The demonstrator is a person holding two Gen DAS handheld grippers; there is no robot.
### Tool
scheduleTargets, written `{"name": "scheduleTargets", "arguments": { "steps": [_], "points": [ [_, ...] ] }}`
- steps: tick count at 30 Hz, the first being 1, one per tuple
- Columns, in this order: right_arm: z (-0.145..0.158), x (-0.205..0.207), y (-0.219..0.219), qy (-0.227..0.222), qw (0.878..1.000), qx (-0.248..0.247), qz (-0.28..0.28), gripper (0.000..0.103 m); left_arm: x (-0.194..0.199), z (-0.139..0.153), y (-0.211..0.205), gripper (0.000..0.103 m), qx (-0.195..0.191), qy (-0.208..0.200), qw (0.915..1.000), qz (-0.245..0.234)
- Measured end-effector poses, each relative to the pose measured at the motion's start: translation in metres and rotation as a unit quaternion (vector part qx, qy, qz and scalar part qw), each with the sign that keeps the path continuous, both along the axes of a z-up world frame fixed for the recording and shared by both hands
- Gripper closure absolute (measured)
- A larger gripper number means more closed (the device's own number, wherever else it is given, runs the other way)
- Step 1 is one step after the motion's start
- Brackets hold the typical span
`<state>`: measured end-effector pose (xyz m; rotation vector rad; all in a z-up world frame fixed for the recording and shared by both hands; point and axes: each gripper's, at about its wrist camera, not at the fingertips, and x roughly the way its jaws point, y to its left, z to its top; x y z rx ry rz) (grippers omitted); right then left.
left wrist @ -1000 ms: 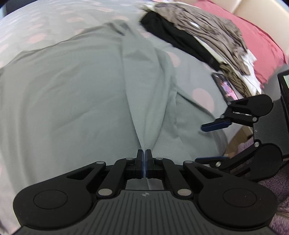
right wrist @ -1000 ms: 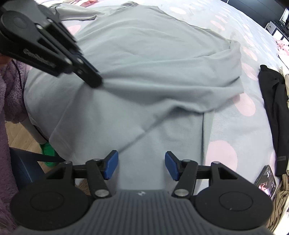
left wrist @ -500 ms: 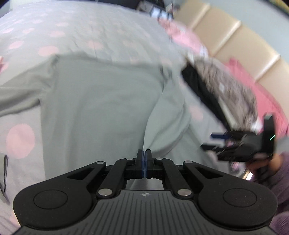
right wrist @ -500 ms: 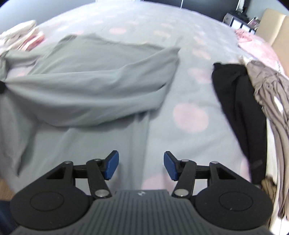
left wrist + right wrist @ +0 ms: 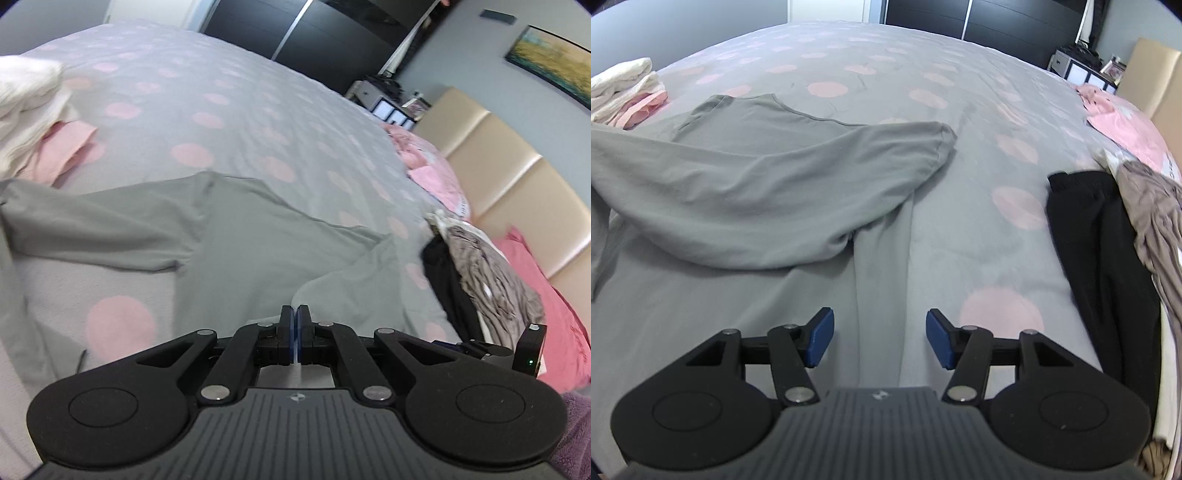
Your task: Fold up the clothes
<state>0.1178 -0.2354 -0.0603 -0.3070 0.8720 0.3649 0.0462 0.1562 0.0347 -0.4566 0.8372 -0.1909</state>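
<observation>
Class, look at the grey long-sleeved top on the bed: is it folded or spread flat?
Partly folded. One sleeve lies doubled across the grey top; the other sleeve is spread out. The left gripper pinches the fabric.

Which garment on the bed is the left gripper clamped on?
The grey long-sleeved shirt, spread flat mid-bed: the left gripper is shut on its fabric. The black garment lies untouched at the right.

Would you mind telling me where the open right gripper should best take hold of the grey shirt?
Probably the long straight side fold just ahead of the right gripper, approached from above: it runs forward between the open fingers, flat on the bedspread.
</observation>
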Motion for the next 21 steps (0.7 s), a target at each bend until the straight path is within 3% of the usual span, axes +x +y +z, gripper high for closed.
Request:
{"name": "scheduleTargets", "arguments": {
  "steps": [3, 7, 13, 17, 21],
  "points": [
    [-0.004, 0.01, 0.011, -0.009, 1.0, -0.016, 0.016, 0.057, -0.003, -0.003, 0.015, 0.103, 0.014, 0.003, 0.9996, 0.023],
    [-0.01, 0.019, 0.027, -0.029, 0.998, -0.049, 0.042, 0.058, -0.004, -0.008, 0.031, 0.103, 0.018, 0.007, 0.9984, 0.054],
    [-0.019, 0.027, 0.048, -0.073, 0.99, -0.098, 0.077, 0.062, -0.002, -0.01, 0.032, 0.103, 0.015, 0.009, 0.9986, 0.051],
    [-0.02, 0.034, 0.053, -0.078, 0.988, -0.105, 0.084, 0.083, -0.002, -0.008, 0.03, 0.103, 0.009, 0.007, 0.9988, 0.047],
    [-0.005, 0.039, 0.04, -0.073, 0.993, -0.074, 0.057, 0.094, -0.006, -0.003, 0.025, 0.103, -0.008, -0.002, 0.9993, 0.035]
  ]
}}
